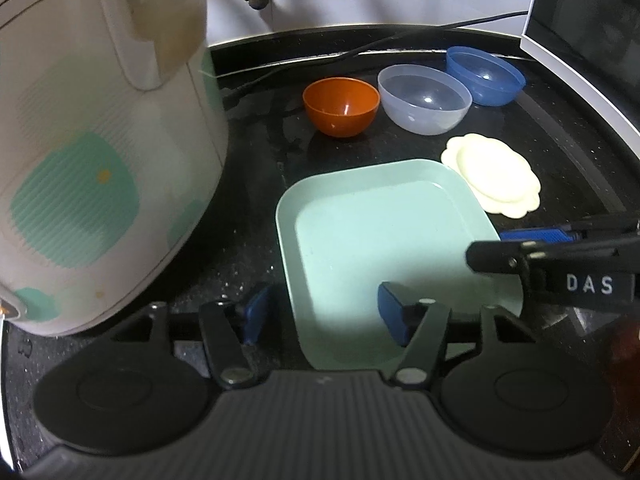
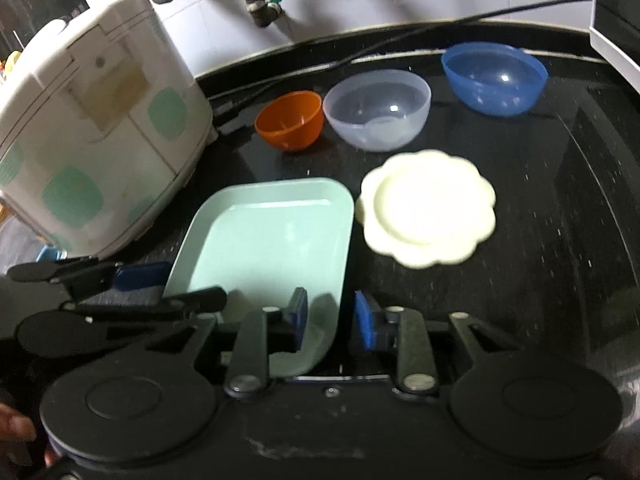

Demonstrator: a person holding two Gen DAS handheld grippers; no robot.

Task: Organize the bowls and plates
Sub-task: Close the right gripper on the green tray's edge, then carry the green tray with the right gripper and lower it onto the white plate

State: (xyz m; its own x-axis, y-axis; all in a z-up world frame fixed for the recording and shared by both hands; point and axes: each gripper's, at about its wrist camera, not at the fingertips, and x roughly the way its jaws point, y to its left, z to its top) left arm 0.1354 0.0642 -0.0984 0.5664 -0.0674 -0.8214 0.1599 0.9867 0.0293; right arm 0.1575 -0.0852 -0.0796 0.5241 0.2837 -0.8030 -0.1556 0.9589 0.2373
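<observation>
A: Where do the dishes sit?

B: All on the black countertop [image 2: 560, 240]. The square mint-green plate [image 2: 264, 240] lies nearest, beside the rice cooker [image 2: 100, 120]. The cream scalloped plate [image 2: 428, 208] is just to its right, close to its corner but apparently not touching. Behind them runs a row of bowls: the orange bowl [image 2: 290, 122], the clear bowl [image 2: 378, 108] and the blue bowl [image 2: 494, 78], each standing apart.

A: And the grippers?

B: Both are at the green plate's near edge. The left gripper [image 1: 320, 316] straddles the plate's left rim, one pad out over the counter and one over the plate floor, jaws apart and not pressing. The right gripper [image 2: 332, 318] straddles the right rim the same way, its left pad over the plate and its right pad outside. There is a gap at the rim, so I read it as unclamped too.

A: Why one on each side?

B: My guess is that a wide, shallow plate lifts more steadily from two opposite rims than from one corner. The rims are thin, so each pair of pads must close squarely or the plate will tip.

A: So nothing is stacked yet?

B: No. The plates lie side by side and the bowls are unnested.
</observation>
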